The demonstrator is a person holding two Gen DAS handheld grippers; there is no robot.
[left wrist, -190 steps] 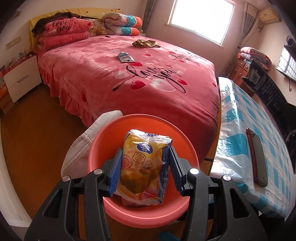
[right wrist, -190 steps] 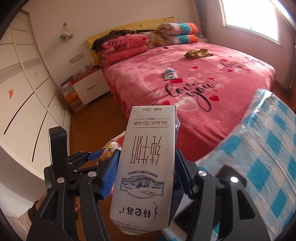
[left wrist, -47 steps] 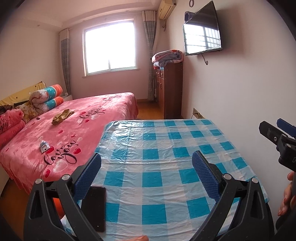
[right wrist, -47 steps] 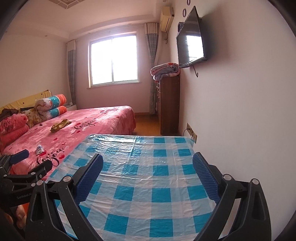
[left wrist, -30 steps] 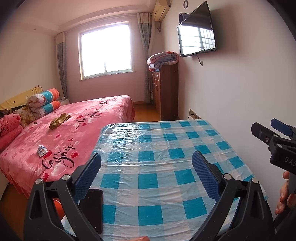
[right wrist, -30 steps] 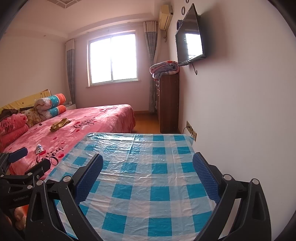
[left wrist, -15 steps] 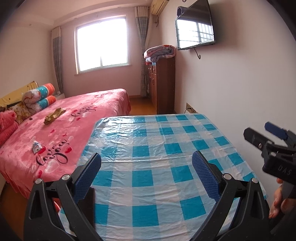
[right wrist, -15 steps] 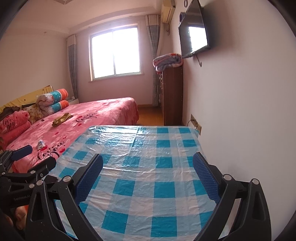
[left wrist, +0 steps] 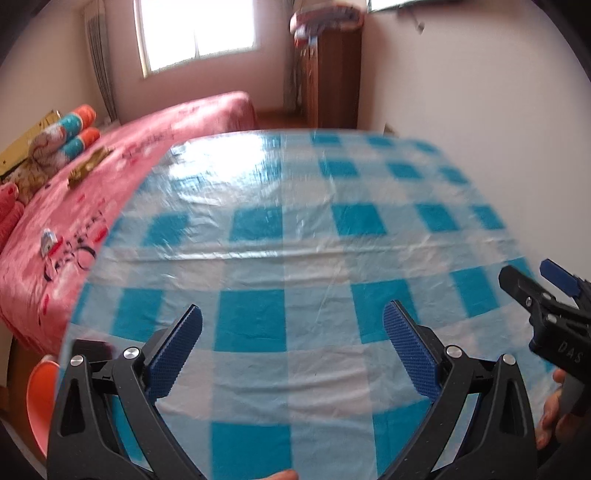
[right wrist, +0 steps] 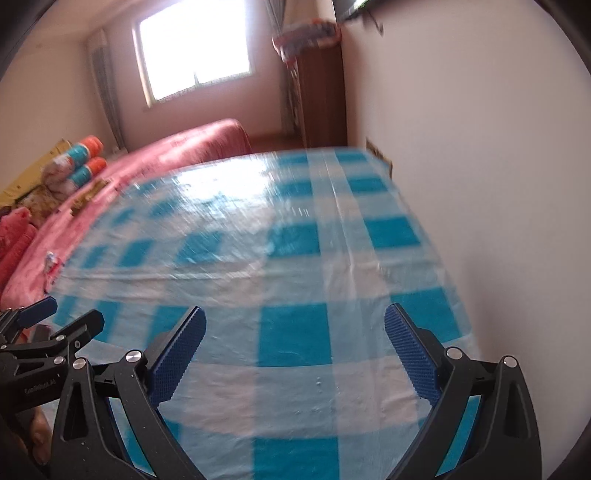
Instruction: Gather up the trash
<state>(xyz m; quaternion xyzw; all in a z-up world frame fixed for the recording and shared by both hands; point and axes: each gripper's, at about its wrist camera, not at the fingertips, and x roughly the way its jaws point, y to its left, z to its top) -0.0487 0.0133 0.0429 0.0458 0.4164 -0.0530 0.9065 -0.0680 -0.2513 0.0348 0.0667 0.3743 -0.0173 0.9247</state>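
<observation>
My left gripper [left wrist: 291, 336] is open and empty above the blue-and-white checked tablecloth [left wrist: 295, 243]. My right gripper [right wrist: 293, 338] is open and empty over the same cloth [right wrist: 295, 258], nearer the wall. The right gripper shows at the right edge of the left wrist view [left wrist: 543, 306]; the left gripper shows at the left edge of the right wrist view [right wrist: 48, 332]. The rim of the orange bin [left wrist: 40, 391] shows at lower left, below the table edge. A small wrapper [left wrist: 50, 240] and a brown scrap [left wrist: 86, 168] lie on the pink bed [left wrist: 110, 173].
A white wall [right wrist: 480, 184] runs along the table's right side. A wooden dresser [left wrist: 328, 81] with folded blankets stands at the far wall by the window [left wrist: 195, 29]. Pillows [left wrist: 70, 133] are piled at the bed's head.
Both grippers have tilted down and moved forward over the table; both views are motion-blurred. The black phone near the left gripper is out of sight now. Both stay open.
</observation>
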